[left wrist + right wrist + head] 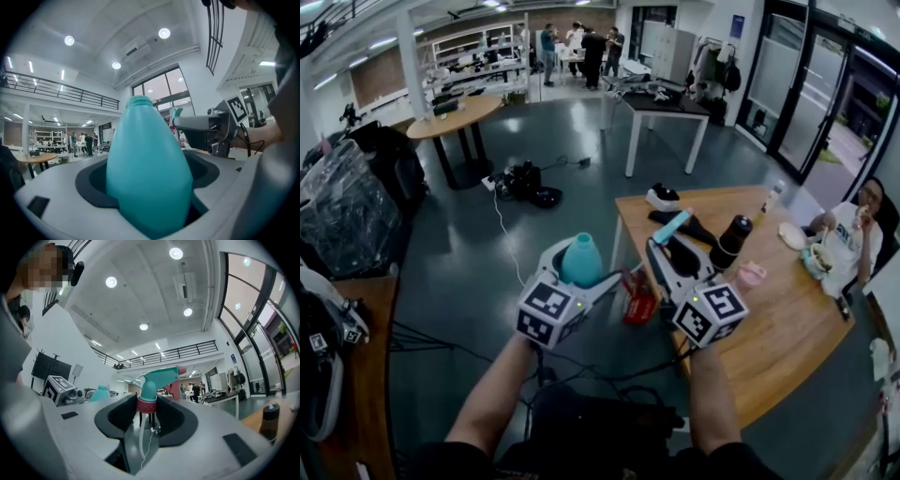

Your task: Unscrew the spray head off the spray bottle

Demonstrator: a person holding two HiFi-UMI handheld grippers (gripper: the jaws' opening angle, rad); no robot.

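The teal spray bottle (147, 173) stands upright between the jaws of my left gripper (147, 164), which is shut on its body. Its neck (139, 99) is bare, with no head on it. In the head view the bottle (581, 260) rises from the left gripper (569, 274) above the floor. The spray head (157, 378), teal with a red collar (148, 405), is apart from the bottle. My right gripper (147, 411) is shut on that collar, and the dip tube (142, 441) hangs free below. The right gripper (670, 248) is level with the left, a little to its right.
A wooden table (769, 319) at the right carries a black flask (733, 240), a pink cup (751, 276) and dark items; a person (848, 239) sits at its far side. A red object (639, 305) hangs between the grippers. Cables cross the floor (502, 225).
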